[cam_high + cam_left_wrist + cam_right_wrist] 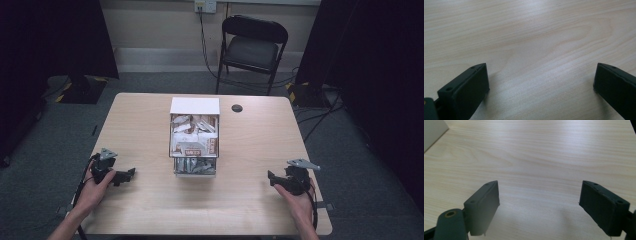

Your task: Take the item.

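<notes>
A white open-fronted box (194,135) full of wrapped snack bars stands at the middle of the wooden table (250,150). My left gripper (131,173) rests low on the table near the left front, held by a hand, jaws pointing right toward the box. In the left gripper view the left gripper (540,80) stands open over bare wood, nothing between its pads. My right gripper (270,176) sits near the right front, jaws pointing left. In the right gripper view the right gripper (539,197) is open over bare wood with nothing in it.
A small black round disc (237,108) lies behind the box to the right. A black folding chair (252,47) stands beyond the table's far edge. Dark curtains flank the room. A pale box corner (432,131) shows at top left of the right gripper view.
</notes>
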### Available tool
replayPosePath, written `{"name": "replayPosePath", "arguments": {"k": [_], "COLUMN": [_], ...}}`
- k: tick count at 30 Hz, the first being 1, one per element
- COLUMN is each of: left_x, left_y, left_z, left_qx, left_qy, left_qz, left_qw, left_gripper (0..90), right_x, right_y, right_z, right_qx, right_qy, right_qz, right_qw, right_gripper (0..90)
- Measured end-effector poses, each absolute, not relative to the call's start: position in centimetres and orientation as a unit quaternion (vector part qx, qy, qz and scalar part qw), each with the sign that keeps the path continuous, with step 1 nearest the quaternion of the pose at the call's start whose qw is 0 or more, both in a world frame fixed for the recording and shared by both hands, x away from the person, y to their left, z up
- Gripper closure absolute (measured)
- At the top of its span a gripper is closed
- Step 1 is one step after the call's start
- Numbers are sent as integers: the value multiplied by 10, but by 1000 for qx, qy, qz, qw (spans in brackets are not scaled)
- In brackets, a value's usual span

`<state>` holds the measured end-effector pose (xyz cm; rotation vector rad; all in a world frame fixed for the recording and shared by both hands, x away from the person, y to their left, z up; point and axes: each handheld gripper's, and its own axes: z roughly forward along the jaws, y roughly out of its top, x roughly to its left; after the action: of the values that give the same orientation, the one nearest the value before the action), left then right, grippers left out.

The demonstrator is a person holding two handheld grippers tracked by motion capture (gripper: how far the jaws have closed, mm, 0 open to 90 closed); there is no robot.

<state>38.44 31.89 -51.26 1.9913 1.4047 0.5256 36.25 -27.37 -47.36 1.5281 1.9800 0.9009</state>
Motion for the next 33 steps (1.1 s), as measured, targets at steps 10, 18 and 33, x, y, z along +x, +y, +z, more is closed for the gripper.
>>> {"name": "replayPosePath", "arguments": {"k": [10, 18, 33], "left_x": [384, 384, 384], "left_y": [319, 319, 319], "left_z": [-513, -513, -513], "left_qx": [757, 757, 757], "left_qy": [534, 534, 534], "left_qz": [200, 200, 200], "left_qw": [319, 319, 319], "left_gripper": [0, 0, 0], "right_x": [360, 359, 360], "right_y": [-269, -263, -253], "right_z": [-460, -446, -419], "right_qx": [543, 531, 522], "right_qy": [723, 724, 722], "right_qz": [347, 365, 393], "right_qw": [249, 247, 228], "right_gripper": [183, 232, 303]}}
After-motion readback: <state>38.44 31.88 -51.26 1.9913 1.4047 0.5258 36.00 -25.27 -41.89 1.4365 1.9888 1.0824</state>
